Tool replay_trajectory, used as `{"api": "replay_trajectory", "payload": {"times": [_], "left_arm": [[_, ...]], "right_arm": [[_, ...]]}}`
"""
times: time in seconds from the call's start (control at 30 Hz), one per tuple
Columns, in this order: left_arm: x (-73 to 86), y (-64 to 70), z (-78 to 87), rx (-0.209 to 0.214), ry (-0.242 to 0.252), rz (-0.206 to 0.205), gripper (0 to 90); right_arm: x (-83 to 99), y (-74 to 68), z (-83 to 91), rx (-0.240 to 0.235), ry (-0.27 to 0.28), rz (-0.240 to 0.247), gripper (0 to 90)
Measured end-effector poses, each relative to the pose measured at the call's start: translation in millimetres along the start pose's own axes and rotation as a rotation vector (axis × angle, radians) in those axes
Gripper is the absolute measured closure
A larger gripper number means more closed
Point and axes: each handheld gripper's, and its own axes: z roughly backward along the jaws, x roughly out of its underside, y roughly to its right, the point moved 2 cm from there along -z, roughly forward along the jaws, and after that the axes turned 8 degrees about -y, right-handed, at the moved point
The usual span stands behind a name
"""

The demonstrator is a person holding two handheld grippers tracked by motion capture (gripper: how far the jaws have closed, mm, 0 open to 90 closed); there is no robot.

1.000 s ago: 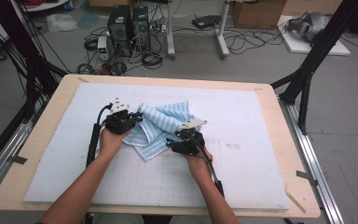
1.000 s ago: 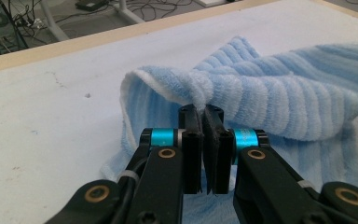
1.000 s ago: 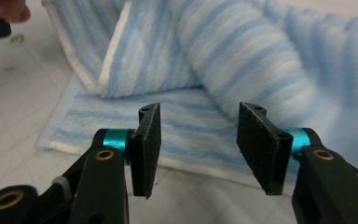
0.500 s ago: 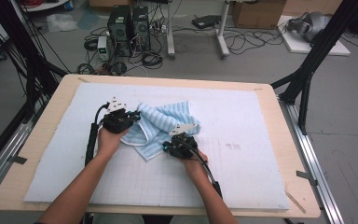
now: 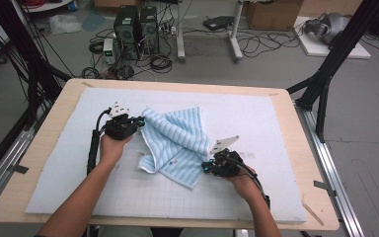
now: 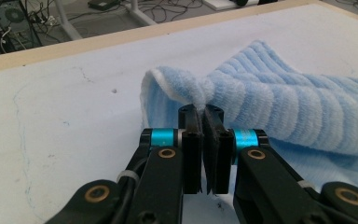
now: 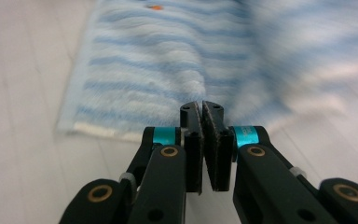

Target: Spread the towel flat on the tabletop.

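High view: left claw (image 5: 139,120) and right claw (image 5: 205,167) each pinch an edge of striped towel (image 5: 177,140) on worktop (image 5: 276,128).

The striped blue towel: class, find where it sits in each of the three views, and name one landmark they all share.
High view: striped blue towel mid-table, crumpled between both hand-held grippers.
Left gripper view: upper right, a corner pinched in the jaws.
Right gripper view: across the top, edge at the jaws.
Shared landmark: white mat.

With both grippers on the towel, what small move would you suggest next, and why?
Probably draw the right gripper farther from the left gripper. Both are clamped on edges of the towel, which lies creased and bunched between them, so pulling apart should flatten it.
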Motion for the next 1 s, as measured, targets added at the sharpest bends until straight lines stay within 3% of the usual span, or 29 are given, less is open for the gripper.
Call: {"api": "replay_trajectory", "payload": {"times": [0.13,0.3,0.37,0.4,0.47,0.6,0.8,0.9,1.0], "left_arm": [[1.7,-2.3,-3.2,-0.018,-0.015,0.003,86.0],[5.7,-6.9,-11.5,-0.036,-0.031,0.022,85.6],[6.7,-7.4,-12.9,-0.045,-0.035,0.038,79.7],[6.9,-7.1,-12.0,-0.042,-0.034,0.048,71.6],[7.2,-5.2,-9.1,-0.016,-0.03,0.066,55.1],[13.2,0.7,3.0,0.007,-0.026,0.055,43.4],[28.0,20.4,15.3,0.119,-0.058,-0.011,41.4],[34.2,33.6,8.6,0.169,-0.119,-0.062,40.8],[35.9,47.3,-0.6,0.19,-0.147,-0.099,40.3]], "right_arm": [[16.3,13.8,11.8,0.046,0.013,-0.048,87.0],[31.3,22.0,16.4,0.032,0.087,-0.131,85.7],[31.5,21.8,17.8,0.029,0.112,-0.143,79.0],[31.1,22.2,19.6,0.028,0.131,-0.149,74.8],[31.4,23.5,23.7,0.035,0.171,-0.179,66.5],[34.2,27.3,29.7,0.063,0.224,-0.221,55.3],[35.0,28.0,31.9,0.104,0.249,-0.244,48.4],[34.4,27.3,29.5,0.109,0.24,-0.249,48.1],[33.3,26.4,27.9,0.113,0.232,-0.243,47.7]]}}
